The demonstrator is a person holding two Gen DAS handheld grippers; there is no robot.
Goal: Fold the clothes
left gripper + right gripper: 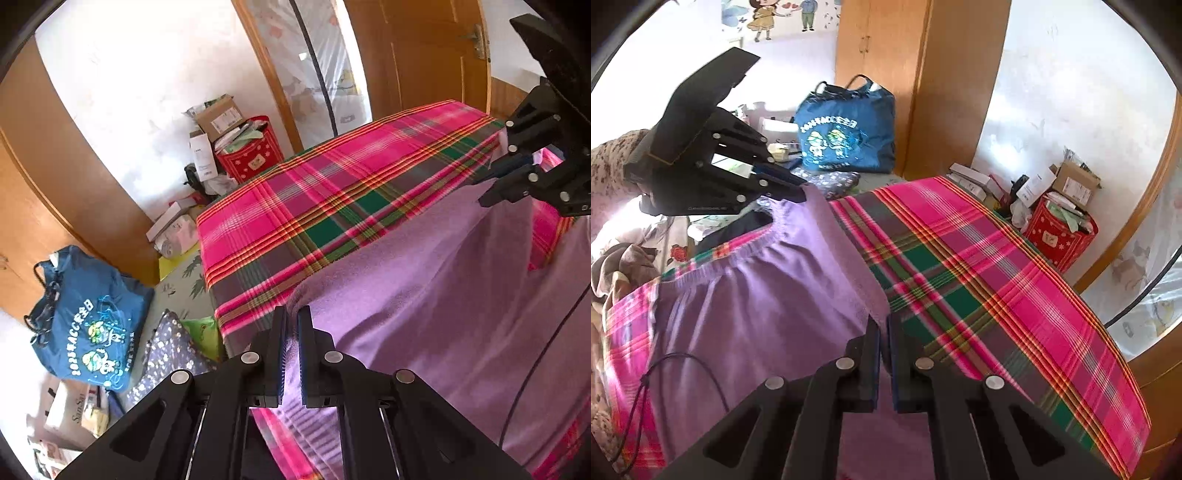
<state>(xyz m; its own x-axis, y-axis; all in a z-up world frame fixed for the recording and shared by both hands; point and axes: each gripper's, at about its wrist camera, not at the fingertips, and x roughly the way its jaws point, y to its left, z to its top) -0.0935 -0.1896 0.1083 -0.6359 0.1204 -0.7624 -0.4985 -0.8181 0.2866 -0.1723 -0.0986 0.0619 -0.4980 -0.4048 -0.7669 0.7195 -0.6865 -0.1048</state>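
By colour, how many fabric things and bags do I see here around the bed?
Purple: 1, the purple garment, pinched by both tongs, left and right
Pink plaid: 1, the plaid sheet
Blue: 1, the blue tote bag
Red: 1, the red bag
Total: 4

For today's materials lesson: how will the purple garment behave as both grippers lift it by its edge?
The purple garment is probably floppy: it sags between the left gripper and right gripper. Likely light, since thin folds hang freely. Its soft knit probably grips the pads.
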